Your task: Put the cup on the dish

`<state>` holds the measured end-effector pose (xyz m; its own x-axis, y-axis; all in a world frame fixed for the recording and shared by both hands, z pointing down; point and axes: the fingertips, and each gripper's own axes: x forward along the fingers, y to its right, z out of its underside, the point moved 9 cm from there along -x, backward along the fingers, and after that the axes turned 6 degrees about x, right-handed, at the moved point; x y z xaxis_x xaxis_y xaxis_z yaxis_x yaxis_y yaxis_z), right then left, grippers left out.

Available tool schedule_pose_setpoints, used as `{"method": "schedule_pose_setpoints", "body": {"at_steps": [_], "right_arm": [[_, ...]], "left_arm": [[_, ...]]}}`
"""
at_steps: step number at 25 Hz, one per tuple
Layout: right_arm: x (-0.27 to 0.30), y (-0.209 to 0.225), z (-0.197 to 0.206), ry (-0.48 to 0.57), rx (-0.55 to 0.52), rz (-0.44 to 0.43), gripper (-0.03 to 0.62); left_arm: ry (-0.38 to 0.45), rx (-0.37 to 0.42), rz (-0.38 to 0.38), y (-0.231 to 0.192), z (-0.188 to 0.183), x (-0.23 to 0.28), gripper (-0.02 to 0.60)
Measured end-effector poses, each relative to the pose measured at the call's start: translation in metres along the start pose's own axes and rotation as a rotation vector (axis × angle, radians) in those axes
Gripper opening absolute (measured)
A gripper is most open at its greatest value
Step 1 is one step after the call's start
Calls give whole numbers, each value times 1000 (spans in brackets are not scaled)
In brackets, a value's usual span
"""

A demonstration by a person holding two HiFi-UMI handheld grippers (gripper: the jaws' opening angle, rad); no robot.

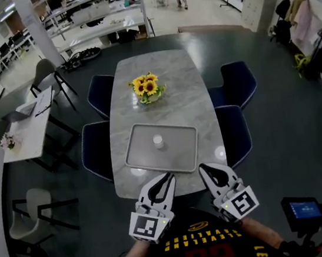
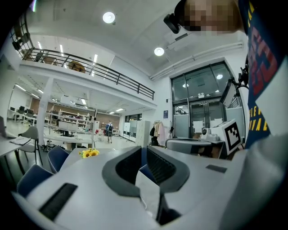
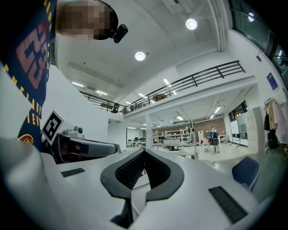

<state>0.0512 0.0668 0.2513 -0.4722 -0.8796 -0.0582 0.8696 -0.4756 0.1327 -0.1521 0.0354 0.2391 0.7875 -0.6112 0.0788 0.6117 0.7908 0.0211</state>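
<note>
step: placing looks done, cup [image 1: 158, 141] stands mid-dish [image 1: 134, 158] | left gripper [image 1: 168, 179]: jaws closed, empty, at near table [image 1: 161, 89] edge | right gripper [image 1: 205, 170]: same | next: likely nothing; just hold clear of dish

The left hand-held gripper [image 1: 168, 178] and right hand-held gripper [image 1: 205, 170] have smooth, matt white plastic shells. Their black pads [image 3: 131, 170] are ribbed and look rubbery. Ahead of them, the table [image 1: 169, 103] has a pale grey marble-look top, polished enough to throw back lamp glare. The dish [image 1: 134, 157] just beyond the jaws looks like satin grey metal. The cup [image 1: 158, 140] on it is smooth white; its material is unclear. Chairs [image 1: 236, 82] to either side look upholstered in dark blue cloth. The floor [image 1: 280, 132] is dark and smooth, with a faint sheen.
</note>
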Motion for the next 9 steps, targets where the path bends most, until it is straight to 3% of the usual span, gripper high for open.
{"method": "schedule_pose_setpoints", "body": {"at_steps": [9], "right_arm": [[11, 4, 4, 15, -2, -7, 6]], "left_arm": [[-2, -6, -3, -5, 4, 8, 38]]}}
